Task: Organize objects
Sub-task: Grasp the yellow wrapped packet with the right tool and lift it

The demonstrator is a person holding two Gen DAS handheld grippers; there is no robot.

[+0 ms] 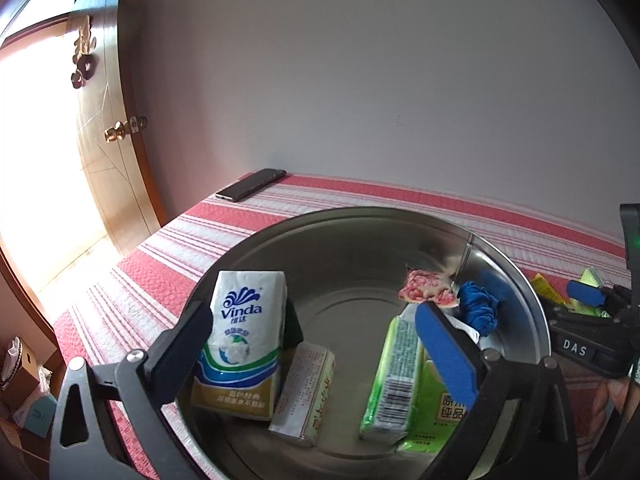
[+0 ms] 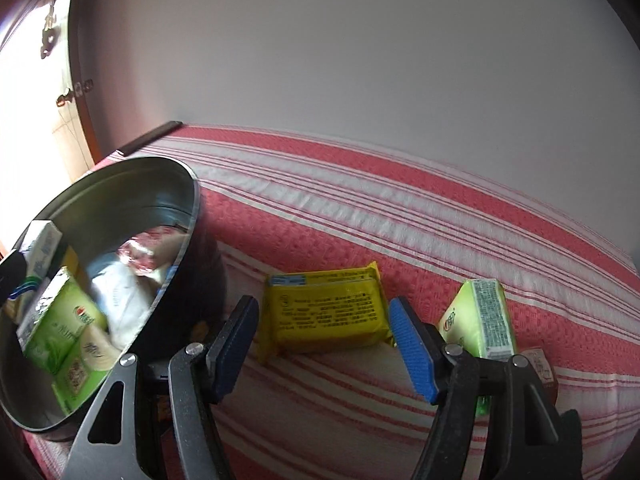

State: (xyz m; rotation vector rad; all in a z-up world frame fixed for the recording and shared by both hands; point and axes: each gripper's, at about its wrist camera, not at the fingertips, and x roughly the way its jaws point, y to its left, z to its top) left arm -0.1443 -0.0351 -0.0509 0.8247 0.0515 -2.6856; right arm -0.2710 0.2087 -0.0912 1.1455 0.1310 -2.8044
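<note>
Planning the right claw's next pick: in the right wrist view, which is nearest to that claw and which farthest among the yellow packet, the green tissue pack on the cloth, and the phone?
1. Yellow packet: straight ahead of the right claw, between its fingers.
2. Green tissue pack: just off to the right.
3. Phone: far left corner, by the wall.

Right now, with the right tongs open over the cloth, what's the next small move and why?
Probably ease the right tongs forward and down around the yellow pack, then close. The pack lies on the striped cloth outside the metal basin, framed between the open jaws; other packs are already in the basin.
</note>
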